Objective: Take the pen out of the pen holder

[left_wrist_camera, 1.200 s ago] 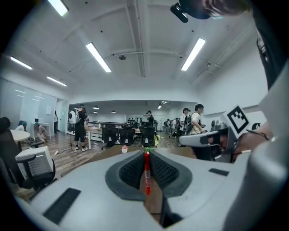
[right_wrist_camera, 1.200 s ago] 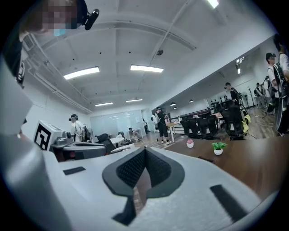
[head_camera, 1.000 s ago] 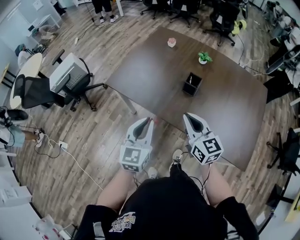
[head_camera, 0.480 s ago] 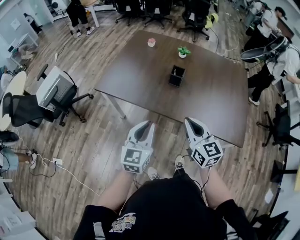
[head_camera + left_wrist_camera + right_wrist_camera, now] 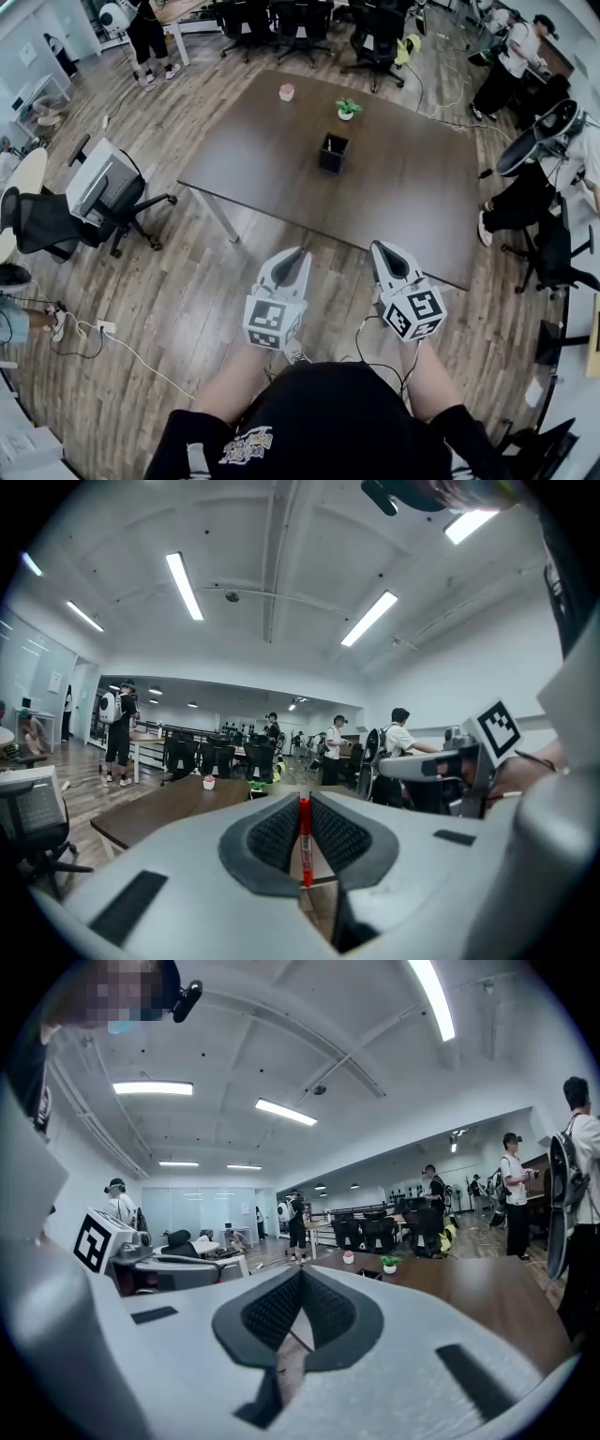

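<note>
two tongs (image 5: 296,255) (image 5: 383,250), one pen (image 5: 304,841)

Left tongs (image 5: 300,254) tight on red pen (image 5: 304,841), right tongs (image 5: 380,248) closed.

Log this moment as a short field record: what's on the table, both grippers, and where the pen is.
table: dark wood table bearing black pen holder, potted plant, pink pot
left: left gripper shut on red pen
right: right gripper shut, empty
position: both grippers by the table's near edge, well apart from the pen holder
task state: pen out of the holder
</note>
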